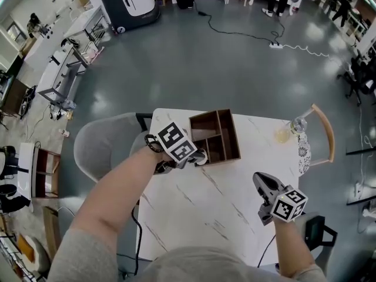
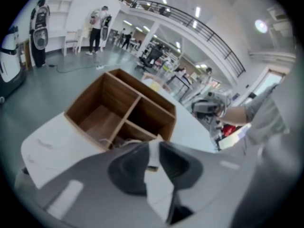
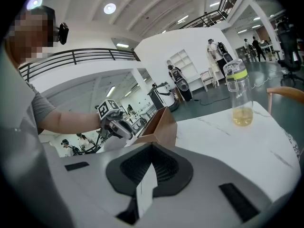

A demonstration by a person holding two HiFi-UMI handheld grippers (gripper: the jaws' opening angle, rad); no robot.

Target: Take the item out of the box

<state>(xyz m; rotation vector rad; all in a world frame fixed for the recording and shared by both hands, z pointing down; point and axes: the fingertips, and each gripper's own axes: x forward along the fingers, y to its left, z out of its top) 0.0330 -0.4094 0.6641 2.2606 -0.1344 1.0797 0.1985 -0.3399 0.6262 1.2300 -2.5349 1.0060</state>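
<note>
A brown wooden box (image 1: 214, 135) with several compartments stands at the far side of the white marble table (image 1: 205, 207). My left gripper (image 1: 198, 156) reaches over the box's near left corner. In the left gripper view the box (image 2: 142, 91) lies straight ahead. A thin white cord (image 2: 115, 142) lies in its nearest compartment, just left of the gripper (image 2: 153, 148). The jaws stand close together with a narrow slit, and whether they pinch the cord is hidden. My right gripper (image 1: 262, 183) hovers over the table's near right, jaws together and empty, apart from the box (image 3: 160, 123).
A clear bottle (image 1: 296, 125) with yellowish liquid stands at the table's far right corner, beside a wooden chair back (image 1: 325, 135). A grey upholstered chair (image 1: 103, 141) sits left of the table. People and equipment stand far off across the hall floor.
</note>
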